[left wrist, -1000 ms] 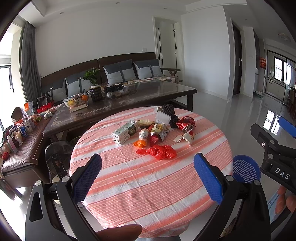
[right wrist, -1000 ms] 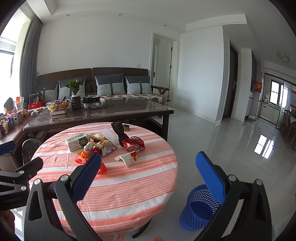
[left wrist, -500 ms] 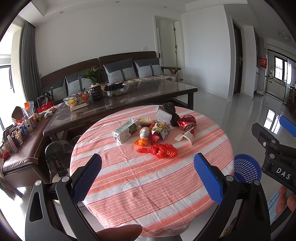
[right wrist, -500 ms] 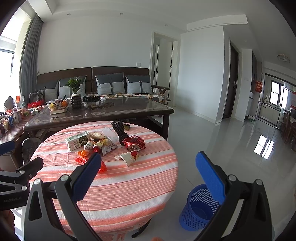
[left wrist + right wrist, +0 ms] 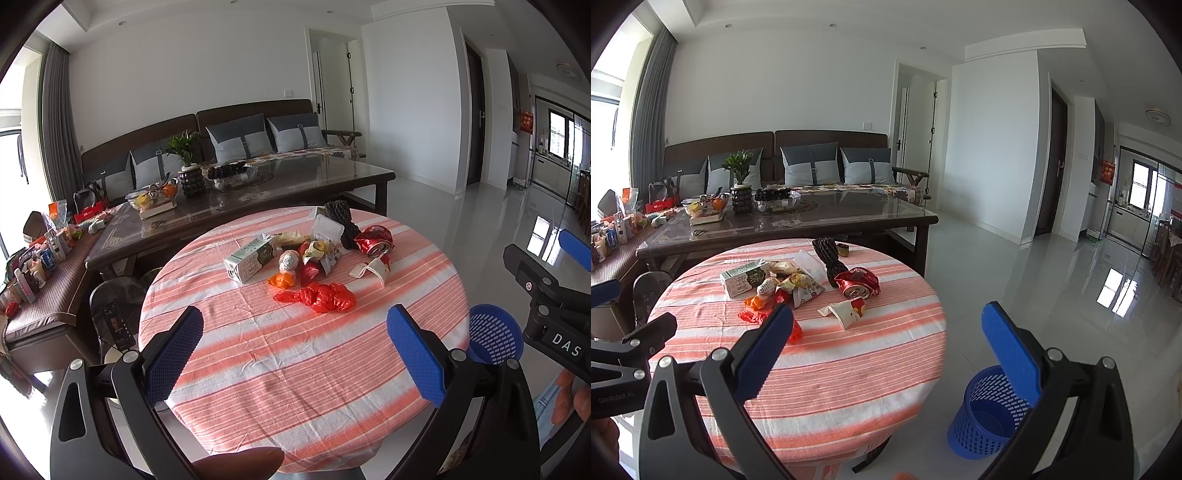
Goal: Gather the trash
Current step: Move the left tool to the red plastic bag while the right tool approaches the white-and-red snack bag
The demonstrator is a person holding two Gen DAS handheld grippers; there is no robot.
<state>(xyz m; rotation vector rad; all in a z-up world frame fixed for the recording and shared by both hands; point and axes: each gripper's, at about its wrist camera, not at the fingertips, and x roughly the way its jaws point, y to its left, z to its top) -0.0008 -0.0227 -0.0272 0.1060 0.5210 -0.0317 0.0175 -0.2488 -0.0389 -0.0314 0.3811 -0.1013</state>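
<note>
A round table [image 5: 295, 369] with a pink striped cloth carries a heap of trash: a green-white milk carton [image 5: 250, 258], a knotted red plastic bag [image 5: 321, 297], a crushed red can [image 5: 375, 240], a folded paper cup [image 5: 371, 267], snack wrappers [image 5: 321, 254] and a black foam net [image 5: 343, 219]. The same carton [image 5: 744, 282], can [image 5: 857, 282] and cup [image 5: 844, 310] show in the right wrist view. My left gripper [image 5: 295, 350] hangs open over the table's near side. My right gripper [image 5: 882, 350] is open, right of it. A blue mesh bin [image 5: 988, 413] stands on the floor by the table.
A dark glass-topped coffee table [image 5: 258, 195] with a plant and bowls stands behind the round table, and a sofa with grey cushions [image 5: 236, 140] behind that. A bench of bottles [image 5: 33, 266] runs along the left. Glossy tiled floor [image 5: 1052, 295] opens to the right.
Both grippers have crept a little toward the table and stayed open. The trash has not moved.
</note>
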